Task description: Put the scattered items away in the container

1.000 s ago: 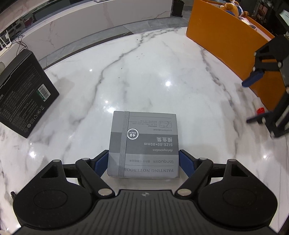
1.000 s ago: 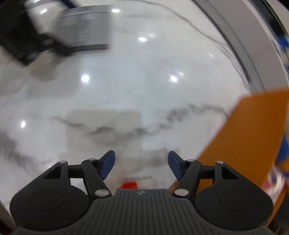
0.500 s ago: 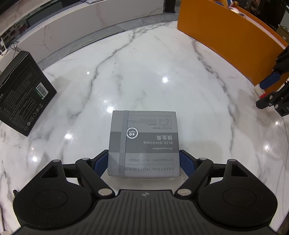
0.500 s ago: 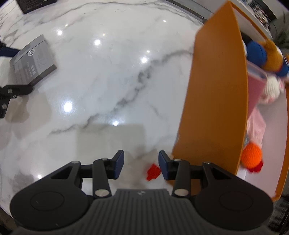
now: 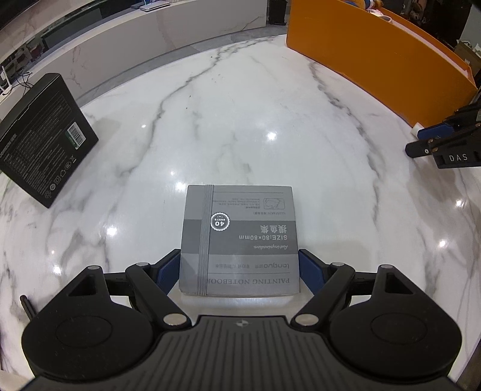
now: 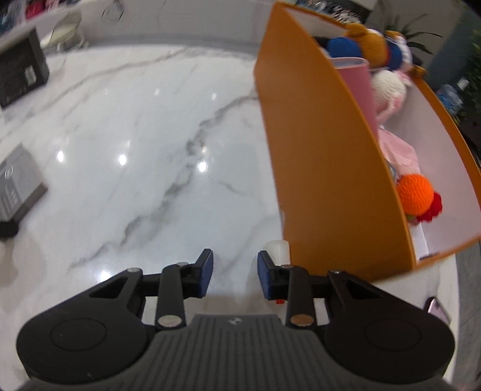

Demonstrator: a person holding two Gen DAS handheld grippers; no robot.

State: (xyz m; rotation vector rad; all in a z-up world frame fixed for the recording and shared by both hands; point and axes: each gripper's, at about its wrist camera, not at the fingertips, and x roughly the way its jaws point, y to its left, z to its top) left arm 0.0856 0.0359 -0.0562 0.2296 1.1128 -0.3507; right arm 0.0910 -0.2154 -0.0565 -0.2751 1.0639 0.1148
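Grey notebook (image 5: pixel 239 240) cover, upside down: "PAINTING NOTEBOOK", "SIZE:80×80mm", "40 SHEETS" round badge. Right hand-held gripper (image 5: pixel 419 143) body: "DAS".

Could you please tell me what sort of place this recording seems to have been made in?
Probably a showroom or office lounge rather than a home: a glossy white marble table, a long marble counter behind it, and potted plants in the background. An orange box of knitted toys suggests a staged tidying setup.

A glossy white marble counter (image 5: pixel 240 120) with grey veins mirrors small ceiling lights. Beyond its curved edge runs a grey floor (image 5: pixel 168 57) and a long, low white marble wall (image 5: pixel 180 27).
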